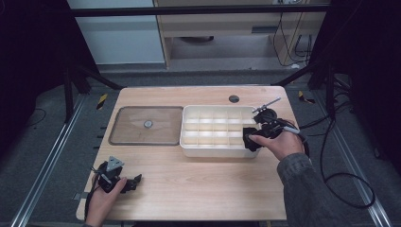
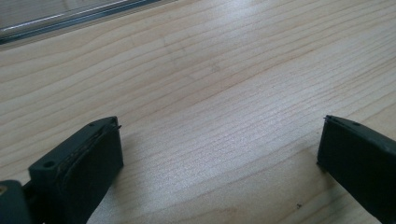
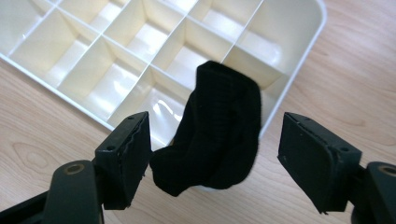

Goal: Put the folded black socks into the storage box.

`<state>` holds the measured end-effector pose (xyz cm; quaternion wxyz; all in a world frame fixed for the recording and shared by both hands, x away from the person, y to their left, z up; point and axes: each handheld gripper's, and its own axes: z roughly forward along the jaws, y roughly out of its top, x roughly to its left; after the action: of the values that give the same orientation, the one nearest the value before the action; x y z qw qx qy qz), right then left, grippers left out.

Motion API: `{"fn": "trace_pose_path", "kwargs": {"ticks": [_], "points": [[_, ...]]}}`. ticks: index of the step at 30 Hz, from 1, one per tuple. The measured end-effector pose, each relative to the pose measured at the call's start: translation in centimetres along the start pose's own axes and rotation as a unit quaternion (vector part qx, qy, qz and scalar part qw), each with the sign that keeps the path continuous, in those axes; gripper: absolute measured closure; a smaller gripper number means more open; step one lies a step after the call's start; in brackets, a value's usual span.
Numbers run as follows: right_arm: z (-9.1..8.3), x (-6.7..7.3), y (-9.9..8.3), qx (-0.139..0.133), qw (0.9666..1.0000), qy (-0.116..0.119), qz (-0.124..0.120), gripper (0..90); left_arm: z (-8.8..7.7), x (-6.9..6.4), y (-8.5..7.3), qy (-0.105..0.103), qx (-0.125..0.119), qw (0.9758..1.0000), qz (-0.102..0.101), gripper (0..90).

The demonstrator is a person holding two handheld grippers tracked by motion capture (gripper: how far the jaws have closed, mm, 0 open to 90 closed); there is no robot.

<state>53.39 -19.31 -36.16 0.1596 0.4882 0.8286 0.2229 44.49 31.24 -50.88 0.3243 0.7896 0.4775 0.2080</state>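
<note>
Sock (image 3: 217, 128), black, draped over organizer tray (image 3: 299, 74) rim btwn right gripper (image 3: 215, 154) jaws, spread, one jaw touching. Left gripper (image 2: 219, 144) spread wide over bare desk (image 2: 224, 84).

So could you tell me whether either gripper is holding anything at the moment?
No. The right gripper has its jaws open around a black sock draped over the organiser tray's rim; left gripper is open.

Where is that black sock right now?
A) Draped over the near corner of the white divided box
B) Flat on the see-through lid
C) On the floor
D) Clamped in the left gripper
A: the black sock hangs over the rim at a corner of the white divided box, between the open jaws of the right gripper, with a gap on one side; the left gripper has bare table between its jaws.
</note>
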Motion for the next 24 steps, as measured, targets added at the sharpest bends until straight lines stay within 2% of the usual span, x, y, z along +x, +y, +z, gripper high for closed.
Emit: {"fn": "trace_pose_path", "kwargs": {"ticks": [3,7,13,18,24], "points": [[-1.0,-0.6,0.2,-0.007,1.0,-0.003,0.004,29.1,0.0,0.0,0.0,0.0,0.0,1.0,0.0,0.0],[-2.3,-1.3,0.5,-0.011,0.9999,0.0,0.006,40.6,0.0,0.0,0.0,0.0,-0.001,1.0,0.0,0.0],[-4.5,-2.2,1.2,-0.027,0.9996,-0.007,0.006,67.6,0.0,0.0,0.0,0.0,0.0,1.0,0.001,0.0],[-5.1,-2.5,1.6,-0.036,0.9992,-0.009,0.01,90.0,0.0,0.0,0.0,0.0,0.0,1.0,0.001,0.0],[-4.5,-2.6,2.3,-0.026,0.9995,-0.008,0.013,90.0,0.0,0.0,0.0,0.0,-0.001,1.0,0.0,0.0]]}}
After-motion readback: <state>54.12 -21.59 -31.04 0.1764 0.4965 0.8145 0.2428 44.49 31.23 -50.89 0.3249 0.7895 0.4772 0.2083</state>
